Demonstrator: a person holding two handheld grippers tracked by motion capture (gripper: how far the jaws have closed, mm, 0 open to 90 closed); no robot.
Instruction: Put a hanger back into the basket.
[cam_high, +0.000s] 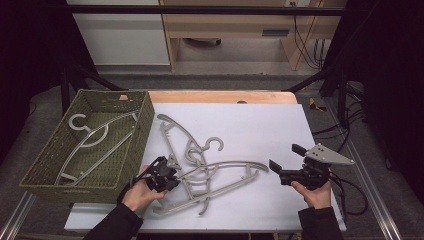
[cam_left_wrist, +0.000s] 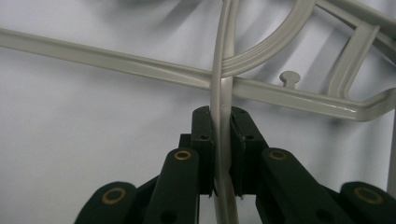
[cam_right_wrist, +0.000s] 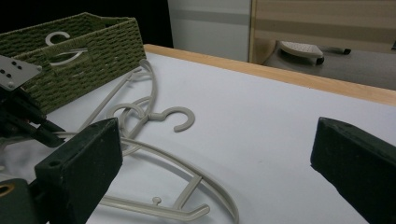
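Observation:
Beige plastic hangers (cam_high: 200, 165) lie overlapped in a heap on the white sheet, left of centre. My left gripper (cam_high: 172, 177) sits at the heap's left end, shut on a thin arm of one hanger (cam_left_wrist: 223, 93); in the left gripper view the arm runs upright between the two pads (cam_left_wrist: 205, 140), which press on it from both sides. My right gripper (cam_high: 286, 157) hovers over the sheet's right part, jaws wide apart and empty, pointing left toward the heap (cam_right_wrist: 177, 116). Another hanger (cam_high: 95, 137) lies inside the basket.
A green woven basket (cam_high: 145, 125) stands at the left, partly off the white sheet, close to the left hand. The table's wooden far edge (cam_high: 220, 96) runs behind the sheet. A bare stretch of the sheet (cam_high: 260, 125) spreads between the heap and the right gripper.

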